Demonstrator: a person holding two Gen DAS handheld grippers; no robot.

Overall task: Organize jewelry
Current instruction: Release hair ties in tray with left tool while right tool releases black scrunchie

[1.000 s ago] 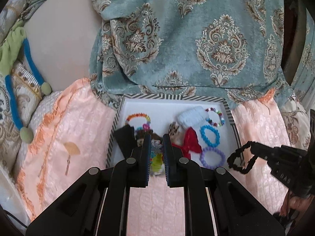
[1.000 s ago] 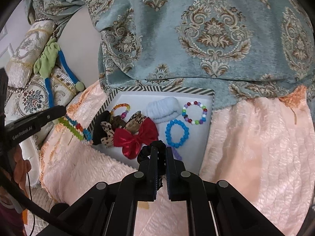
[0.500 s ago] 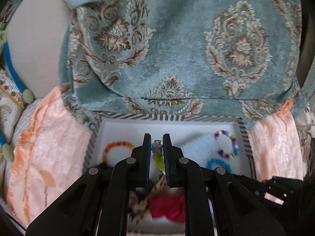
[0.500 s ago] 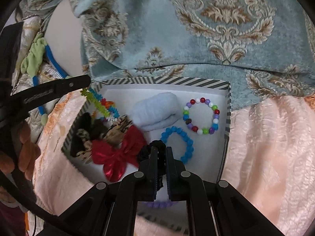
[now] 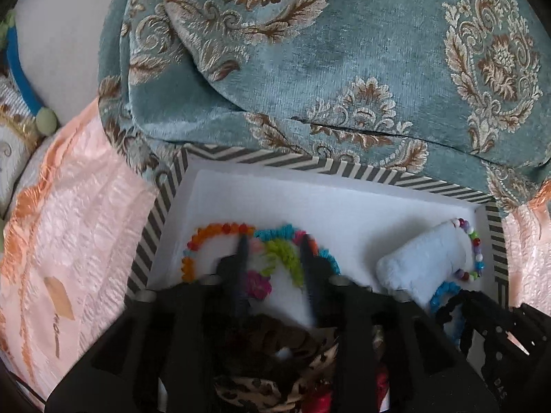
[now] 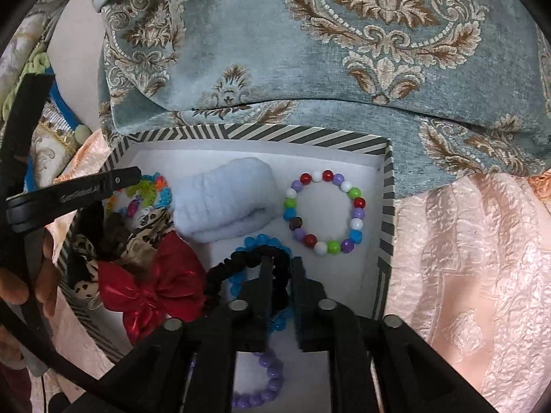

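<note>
Opening over the striped box (image 6: 387, 206), both hand-held grippers release bracelets.

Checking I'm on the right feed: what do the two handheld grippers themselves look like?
Both are matte black plastic: the right gripper and left gripper each have two flat narrow fingers on angular linkage arms with round silver pivot pins. The left one's finger carries faint raised lettering, and a black cable trails below it.

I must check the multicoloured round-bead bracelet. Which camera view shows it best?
The right wrist view: the whole multicoloured bracelet lies flat in the striped box, unobstructed. The left wrist view shows only part of it, at the right edge, behind the light blue roll.
</note>
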